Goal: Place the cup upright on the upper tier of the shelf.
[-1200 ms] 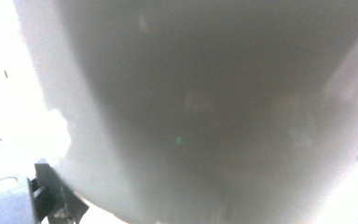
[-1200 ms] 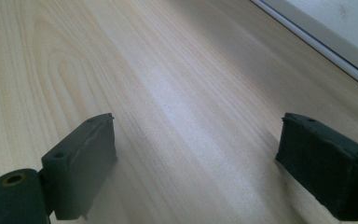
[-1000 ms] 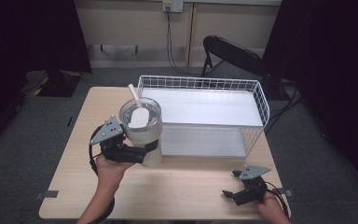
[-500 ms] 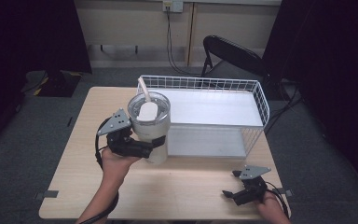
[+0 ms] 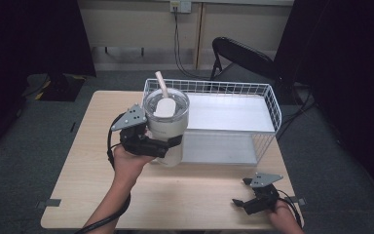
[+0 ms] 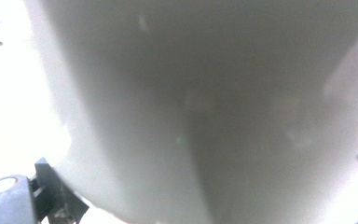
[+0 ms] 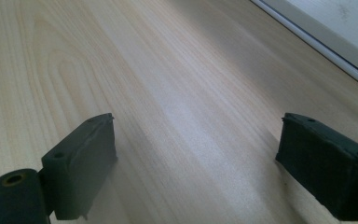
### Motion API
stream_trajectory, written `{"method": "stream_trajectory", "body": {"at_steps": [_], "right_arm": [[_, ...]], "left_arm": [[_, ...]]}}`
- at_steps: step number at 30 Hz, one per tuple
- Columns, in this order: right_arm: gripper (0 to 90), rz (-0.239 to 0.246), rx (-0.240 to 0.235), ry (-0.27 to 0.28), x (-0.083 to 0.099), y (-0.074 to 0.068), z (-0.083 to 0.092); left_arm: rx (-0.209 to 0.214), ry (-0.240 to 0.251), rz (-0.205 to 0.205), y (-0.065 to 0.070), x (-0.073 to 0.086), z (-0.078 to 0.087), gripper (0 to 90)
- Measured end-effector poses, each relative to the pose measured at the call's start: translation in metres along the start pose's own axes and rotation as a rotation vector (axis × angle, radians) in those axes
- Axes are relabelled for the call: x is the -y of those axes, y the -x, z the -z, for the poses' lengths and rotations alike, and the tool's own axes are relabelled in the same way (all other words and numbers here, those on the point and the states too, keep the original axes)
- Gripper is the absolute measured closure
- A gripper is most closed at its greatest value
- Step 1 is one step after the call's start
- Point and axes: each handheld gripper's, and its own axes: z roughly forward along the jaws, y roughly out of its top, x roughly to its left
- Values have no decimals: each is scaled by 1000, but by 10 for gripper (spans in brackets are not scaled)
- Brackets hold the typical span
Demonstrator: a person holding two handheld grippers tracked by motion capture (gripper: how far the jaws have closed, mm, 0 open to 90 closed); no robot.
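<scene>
A white tumbler (image 5: 166, 127) with a clear lid and a pale straw is held off the table at the front left corner of the wire basket (image 5: 268, 100). My left gripper (image 5: 161, 144) is shut on the tumbler's body, and its wall (image 6: 205, 107) looms blurred and very close in the left gripper view. My right gripper (image 5: 243, 197) rests low on the wooden table (image 5: 92, 141) near the front right edge, pointing left. Its jaws stand wide apart over bare wood (image 7: 191, 126) with nothing between them.
The white wire basket has a pale flat floor (image 5: 224, 114) and occupies the table's back right. A black folding chair (image 5: 238, 56) stands behind the table. A strip of the basket's base (image 7: 335, 42) crosses the upper right of the right gripper view.
My left gripper has lifted the tumbler and carried it right and back, towards the basket's front left corner. The right gripper has stayed where it was.
</scene>
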Motion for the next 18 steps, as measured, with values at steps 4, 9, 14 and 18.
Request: {"method": "stream_trajectory", "body": {"at_steps": [4,9,14,18], "right_arm": [[106,0,0,0,0,0,0],[105,0,0,0,0,0,0],[106,0,0,0,0,0,0],[106,0,0,0,0,0,0]], "left_arm": [[10,-2,-7,2,-11,-5,74],[13,-6,-16,3,-17,-10,74],[24,-3,-8,4,-21,-17,74],[33,-8,-14,5,-24,-24,74]]}}
